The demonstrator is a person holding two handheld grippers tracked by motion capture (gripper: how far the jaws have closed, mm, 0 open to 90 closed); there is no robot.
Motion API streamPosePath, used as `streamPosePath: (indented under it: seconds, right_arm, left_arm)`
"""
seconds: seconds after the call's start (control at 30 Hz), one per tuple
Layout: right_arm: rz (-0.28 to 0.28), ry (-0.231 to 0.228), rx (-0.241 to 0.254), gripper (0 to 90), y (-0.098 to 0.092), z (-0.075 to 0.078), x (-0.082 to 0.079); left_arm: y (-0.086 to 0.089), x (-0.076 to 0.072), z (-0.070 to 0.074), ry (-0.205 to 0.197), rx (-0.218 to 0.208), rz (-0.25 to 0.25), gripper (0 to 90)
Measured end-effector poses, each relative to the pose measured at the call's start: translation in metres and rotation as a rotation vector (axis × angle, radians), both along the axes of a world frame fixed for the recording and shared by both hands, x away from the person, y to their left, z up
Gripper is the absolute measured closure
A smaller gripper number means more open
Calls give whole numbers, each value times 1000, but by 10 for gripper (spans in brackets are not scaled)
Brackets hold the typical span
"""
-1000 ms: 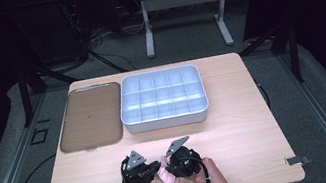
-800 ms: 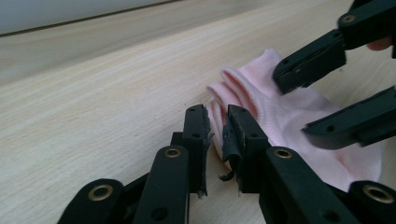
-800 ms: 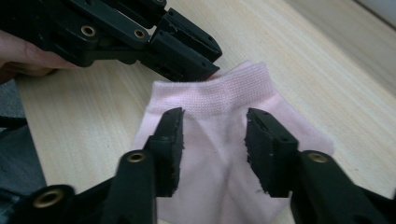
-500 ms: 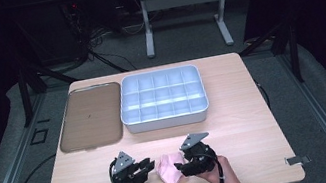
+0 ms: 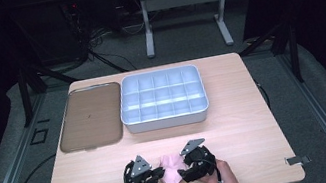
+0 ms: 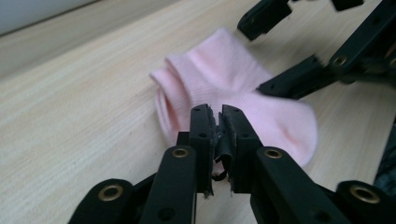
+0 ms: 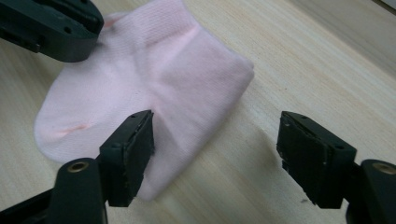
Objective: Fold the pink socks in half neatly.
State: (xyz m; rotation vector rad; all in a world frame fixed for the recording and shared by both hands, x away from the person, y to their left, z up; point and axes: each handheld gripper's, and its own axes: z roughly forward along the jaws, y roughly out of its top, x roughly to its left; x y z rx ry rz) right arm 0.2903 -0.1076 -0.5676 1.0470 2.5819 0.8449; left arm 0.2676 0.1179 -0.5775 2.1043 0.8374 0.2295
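I have the pink sock (image 5: 172, 176) lying folded on the near edge of the bench (image 5: 238, 124), my left gripper (image 6: 218, 122) clenched at its edge, my right gripper (image 7: 215, 140) just released and opening, the divided tray (image 5: 162, 99) unfilled.

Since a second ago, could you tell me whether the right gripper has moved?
Yes. The right gripper has shifted rightwards along the table's near edge, off the soft pink sock, its jaws having just been opening.
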Motion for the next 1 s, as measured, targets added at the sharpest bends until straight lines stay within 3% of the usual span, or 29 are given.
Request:
streamPosePath:
  seconds: [0.2, 0.3, 0.47, 0.6, 0.67, 0.8, 0.83, 1.0]
  right_arm:
    - [-11, 11, 24, 241, -4, -3, 3]
    - [8, 59, 78, 347, -10, -2, 4]
    - [-53, 113, 170, 448, -29, 3, 6]
    - [-59, 158, 208, 526, -30, 1, 8]
    - [-55, 204, 246, 575, -28, -1, 10]
    - [-48, 206, 224, 679, -23, -3, 10]
    - [-49, 198, 212, 757, -21, -3, 9]
    - [-44, 231, 242, 865, -24, -4, 8]
  left_arm:
    - [1, -2, -4, -31, 15, -11, 890]
    - [1, -2, -4, -36, 14, -14, 892]
    - [1, -3, -6, -41, 6, -9, 896]
    - [1, -4, -6, -48, 5, -4, 897]
    - [1, -4, -7, -53, 3, -4, 898]
    - [2, -4, -7, -56, -1, -4, 898]
    - [2, -5, -7, -59, 0, -3, 897]
    - [-1, -6, -6, -51, 5, 14, 896]
